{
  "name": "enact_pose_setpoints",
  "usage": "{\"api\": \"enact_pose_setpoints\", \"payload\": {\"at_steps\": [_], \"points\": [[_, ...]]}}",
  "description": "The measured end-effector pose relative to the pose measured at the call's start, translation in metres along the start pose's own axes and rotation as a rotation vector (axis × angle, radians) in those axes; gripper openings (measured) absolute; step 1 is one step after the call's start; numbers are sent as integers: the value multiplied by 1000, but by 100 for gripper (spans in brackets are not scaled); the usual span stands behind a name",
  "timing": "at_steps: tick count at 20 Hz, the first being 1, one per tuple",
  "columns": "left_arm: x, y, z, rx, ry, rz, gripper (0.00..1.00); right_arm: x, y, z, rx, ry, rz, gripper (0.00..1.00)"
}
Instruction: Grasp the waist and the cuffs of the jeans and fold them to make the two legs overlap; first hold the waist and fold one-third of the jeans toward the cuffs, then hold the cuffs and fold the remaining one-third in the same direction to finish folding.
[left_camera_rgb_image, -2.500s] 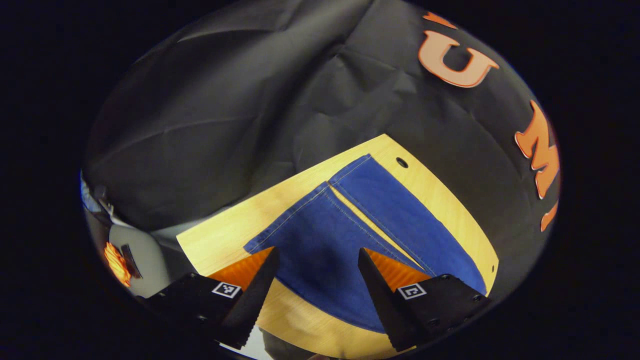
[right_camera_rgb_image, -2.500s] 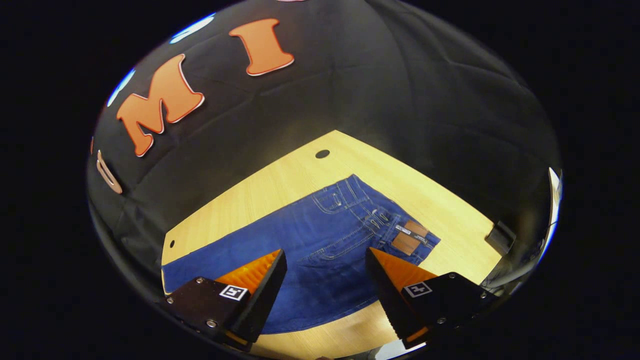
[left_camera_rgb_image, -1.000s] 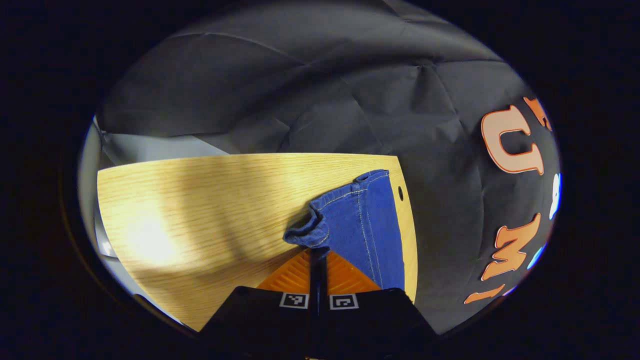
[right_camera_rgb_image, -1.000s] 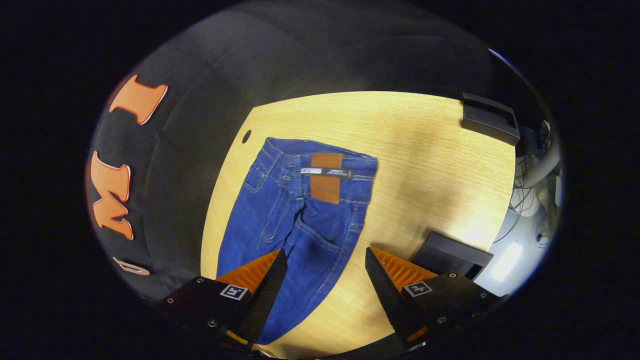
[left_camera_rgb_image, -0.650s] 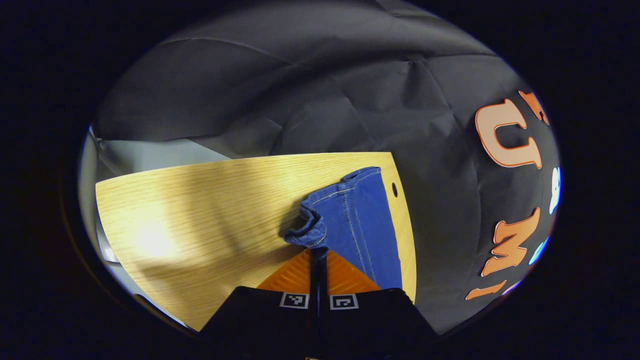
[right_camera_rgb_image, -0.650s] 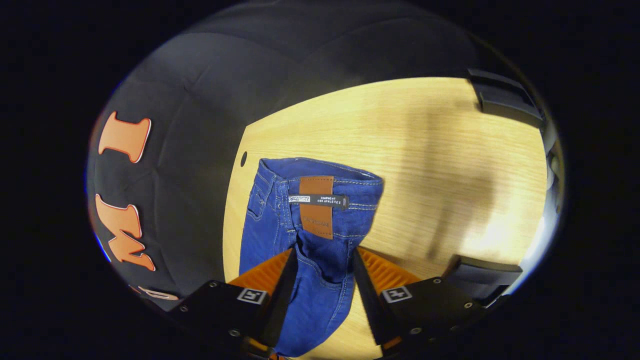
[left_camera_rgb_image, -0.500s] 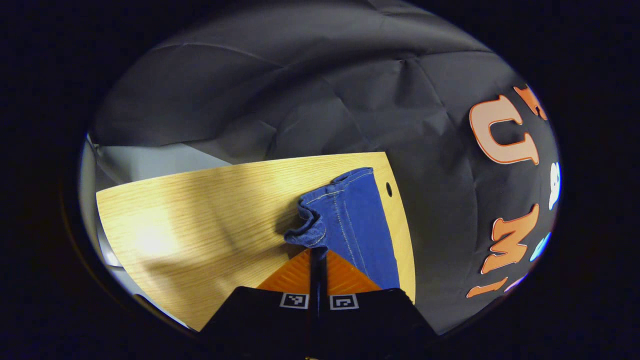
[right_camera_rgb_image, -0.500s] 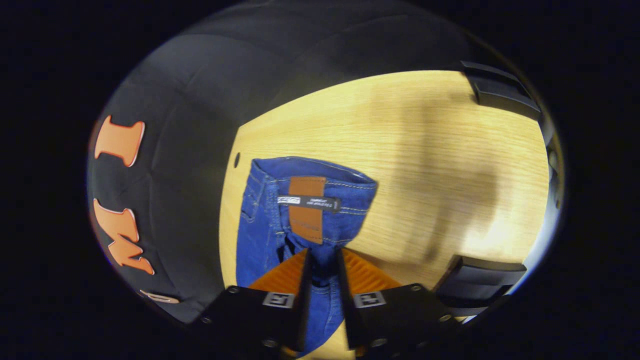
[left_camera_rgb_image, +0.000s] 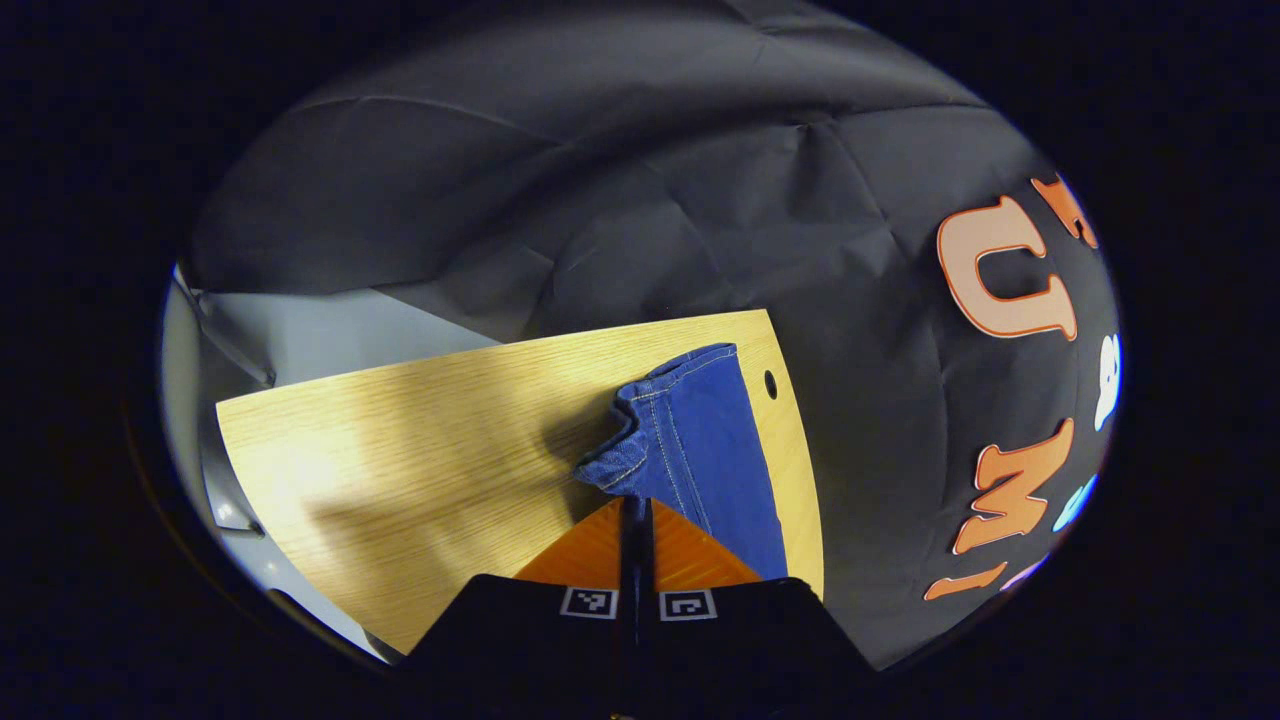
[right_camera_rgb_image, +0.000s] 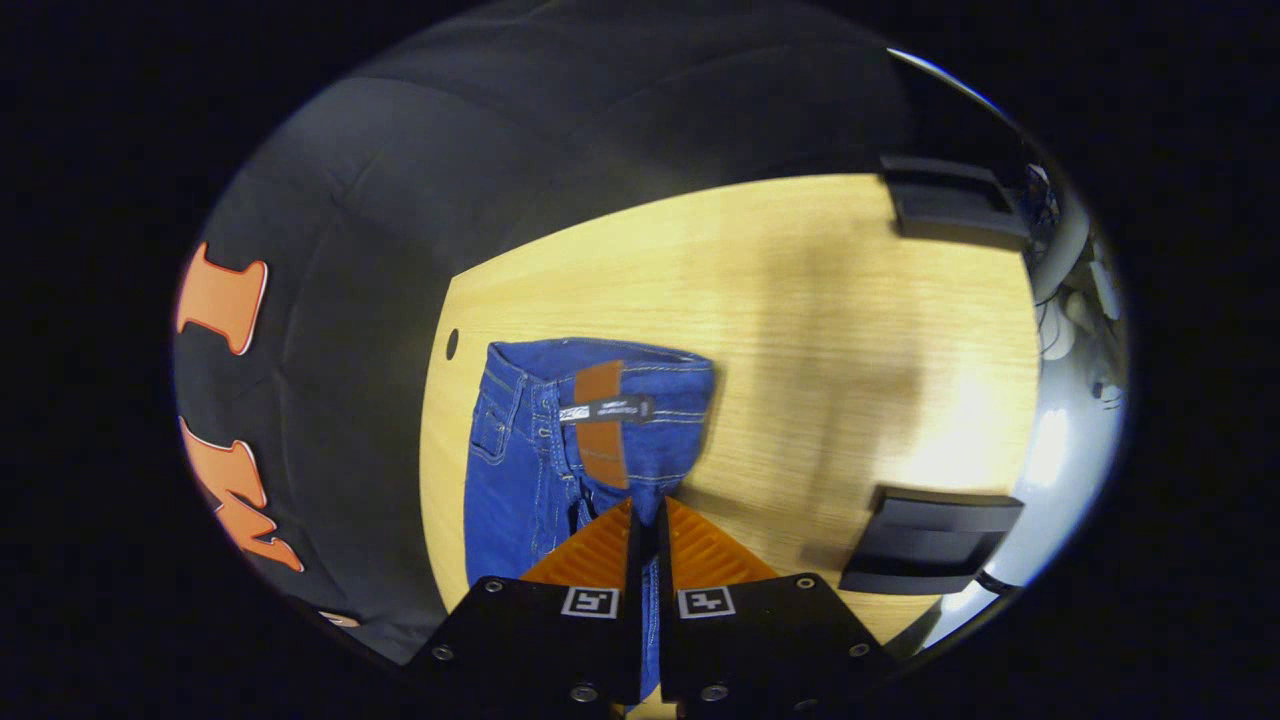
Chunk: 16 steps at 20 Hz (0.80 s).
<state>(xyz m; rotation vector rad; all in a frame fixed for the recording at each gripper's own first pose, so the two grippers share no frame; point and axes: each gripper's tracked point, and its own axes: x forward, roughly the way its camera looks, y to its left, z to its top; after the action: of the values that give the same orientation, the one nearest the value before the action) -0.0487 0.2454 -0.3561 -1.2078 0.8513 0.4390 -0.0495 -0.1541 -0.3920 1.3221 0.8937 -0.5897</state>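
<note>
- Left claw (left_camera_rgb_image: 635, 505): its two orange-faced fingers are pressed together on the bunched corner of the near cuff (left_camera_rgb_image: 612, 462) of the jeans (left_camera_rgb_image: 700, 450). The far cuff lies flat on the wooden tabletop (left_camera_rgb_image: 420, 450) beside a round hole (left_camera_rgb_image: 770, 381). Risk: the grip takes only a small gather of hem, so a sideways pull may strip the denim out of the claw.
- Right claw (right_camera_rgb_image: 646, 520): fingers closed on the denim just below the brown waist patch (right_camera_rgb_image: 602, 425), at the near edge of the waist (right_camera_rgb_image: 600, 352). The waistband rests on the tabletop near the edge with the hole. Risk: whether the fingers hold one layer or several cannot be told; a hold on the top layer alone would probably carry the seat over and leave the layer beneath behind.
- Leg overlap: the two legs are not yet laid one over the other. Risk: if the two claws travel at unequal pace, the fold line is likely to run crooked and the legs to lie skewed.
- Tabletop edge: the jeans lie close to the edge by the black cloth wall. Risk: carrying the near leg too far across could push fabric over that edge.
- Black blocks (right_camera_rgb_image: 930, 541): they sit on the tabletop to the right of the waist. Risk: a wide swing of the right claw may strike them.
</note>
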Motion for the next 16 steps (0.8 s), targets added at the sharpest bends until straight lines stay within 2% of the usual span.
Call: {"api": "enact_pose_setpoints", "payload": {"at_steps": [2,6,11,13,14,16], "points": [[2,-5,4,8,15,-7,1,-3,4,6,41,-6,-29,7],[14,-27,4,79,84,-33,1,-1,16,2,-1,-27,-63,7],[29,-46,9,108,132,-46,1,-6,19,-3,-1,-26,-50,8],[29,-48,6,117,127,-41,1,1,25,-3,14,-19,-17,7],[29,-50,6,120,118,-30,1,-6,21,-1,11,-24,-32,5],[29,-55,10,102,95,-13,1,-5,28,3,-13,2,-22,5]]}}
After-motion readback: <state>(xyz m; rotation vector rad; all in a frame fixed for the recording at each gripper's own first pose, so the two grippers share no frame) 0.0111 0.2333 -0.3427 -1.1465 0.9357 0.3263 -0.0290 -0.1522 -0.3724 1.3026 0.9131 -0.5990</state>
